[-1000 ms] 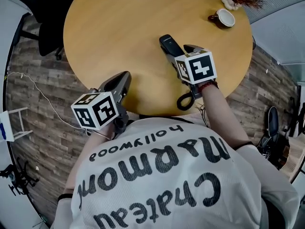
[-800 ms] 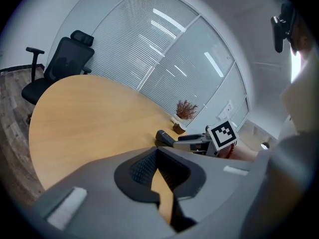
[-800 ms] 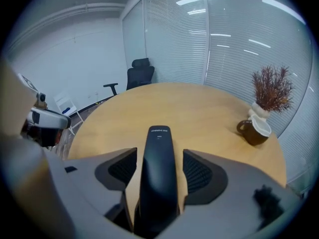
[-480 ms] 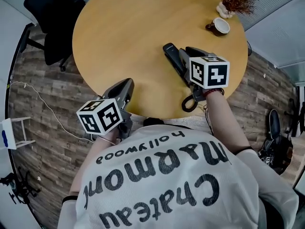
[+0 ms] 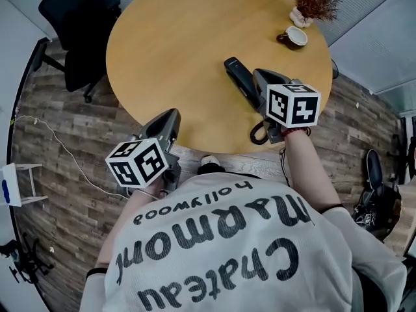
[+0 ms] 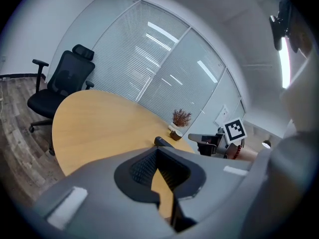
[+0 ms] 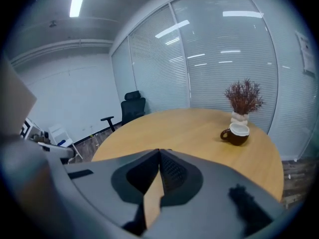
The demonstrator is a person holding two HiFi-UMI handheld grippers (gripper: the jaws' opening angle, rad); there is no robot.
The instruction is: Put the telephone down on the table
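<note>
Telephone [image 5: 238, 77] is lying flat on the round counter [image 5: 175, 38], right of centre, with its coiled cord [image 5: 259, 134] looping at the near edge. Left to right: black office chair [image 5: 78, 18], then the left tool [image 5: 170, 116] at the counter's near edge, tips together, nothing in it. Right tool [image 5: 259, 75] sits just right of the telephone, jaws just snapped together, empty. Mug [image 5: 292, 38] and dried plant [image 5: 313, 2] are far right.
</note>
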